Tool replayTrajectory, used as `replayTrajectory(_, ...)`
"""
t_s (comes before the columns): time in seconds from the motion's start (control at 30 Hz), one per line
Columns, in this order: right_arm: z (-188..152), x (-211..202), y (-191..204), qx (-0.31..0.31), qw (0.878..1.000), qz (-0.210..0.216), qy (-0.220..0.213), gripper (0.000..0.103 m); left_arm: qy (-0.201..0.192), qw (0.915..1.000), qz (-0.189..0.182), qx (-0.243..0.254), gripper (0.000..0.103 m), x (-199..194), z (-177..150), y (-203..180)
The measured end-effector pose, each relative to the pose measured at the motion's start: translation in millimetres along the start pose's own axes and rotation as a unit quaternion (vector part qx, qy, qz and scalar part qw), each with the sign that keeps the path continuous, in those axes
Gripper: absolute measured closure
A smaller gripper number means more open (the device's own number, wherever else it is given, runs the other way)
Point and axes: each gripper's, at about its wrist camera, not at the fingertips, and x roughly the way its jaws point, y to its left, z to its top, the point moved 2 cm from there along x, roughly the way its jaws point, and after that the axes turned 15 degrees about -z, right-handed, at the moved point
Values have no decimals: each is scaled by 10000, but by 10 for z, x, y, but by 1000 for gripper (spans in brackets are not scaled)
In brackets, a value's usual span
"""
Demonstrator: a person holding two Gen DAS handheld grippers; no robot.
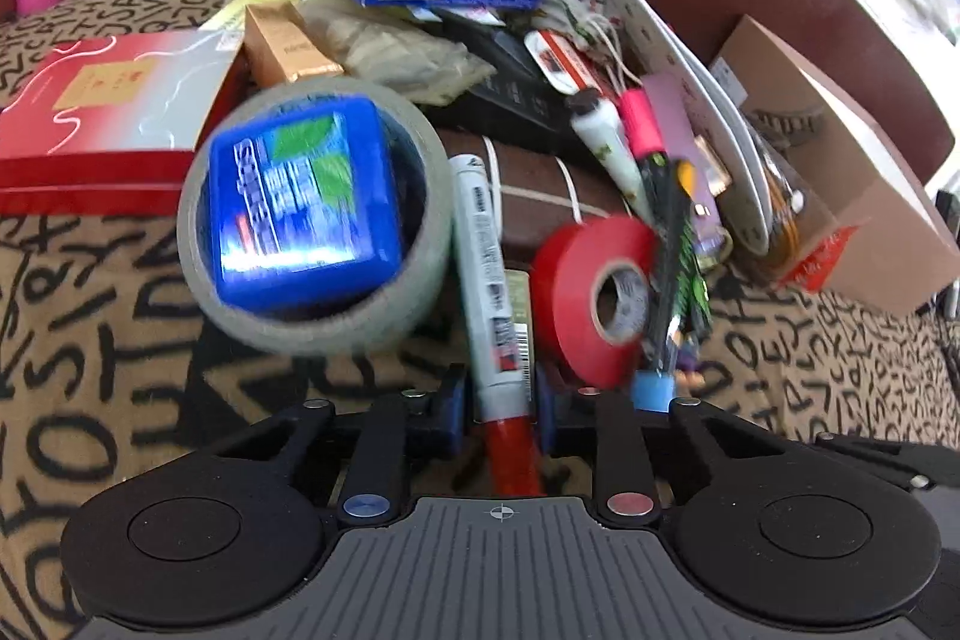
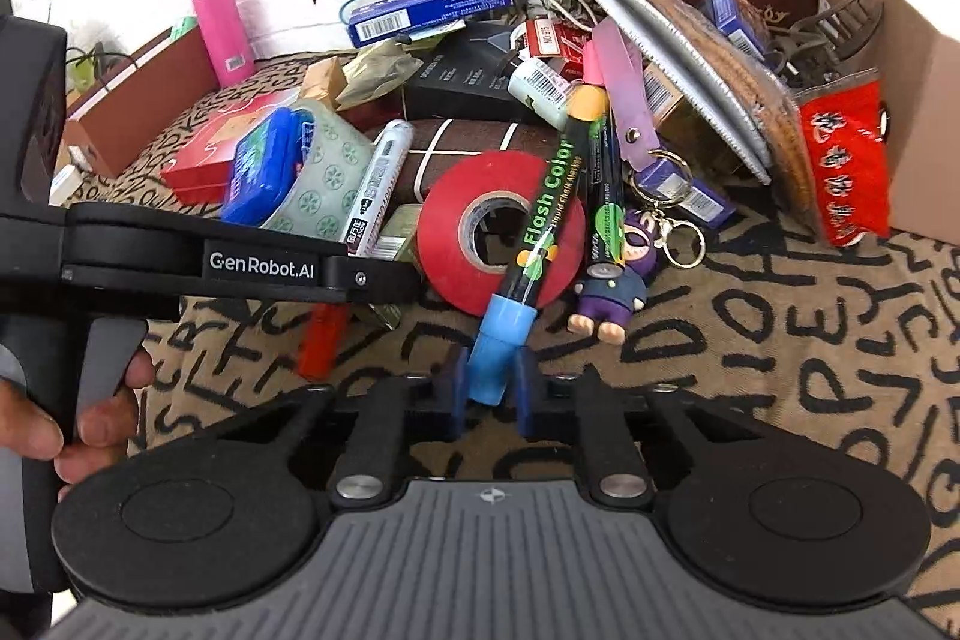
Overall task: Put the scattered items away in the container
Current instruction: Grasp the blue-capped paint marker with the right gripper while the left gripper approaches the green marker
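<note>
Red tape roll (image 2: 501, 235) props chalk marker (image 2: 543, 220) beside keychain figure (image 2: 612, 280).

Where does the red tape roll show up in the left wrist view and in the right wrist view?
Left wrist view: the red tape roll stands right of centre, just right of the white marker.
Right wrist view: the red tape roll lies at centre, under the blue-capped chalk marker.
Shared landmark: the blue case inside the clear tape ring, left of the roll in both.
</note>
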Motion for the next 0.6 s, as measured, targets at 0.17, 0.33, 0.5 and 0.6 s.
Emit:
replayTrajectory(0.17,-135,-256,-100,24,10000,87,15,103,167,9997,-158,9,84,-104,-257,-182)
replayTrajectory(0.33,-188,-450,-143,81,9997,14,-219,98,221,9996,-79,127,83,-184,-423,-302)
replayTrajectory(0.5,-132,-438,-127,111,9993,-30,-347,96,177,9997,-151,-28,59,-198,-400,-231)
replayTrajectory(0.6,-76,-331,-102,118,9994,-67,-304,96,32,9999,-134,-23,54,-237,-335,-208)
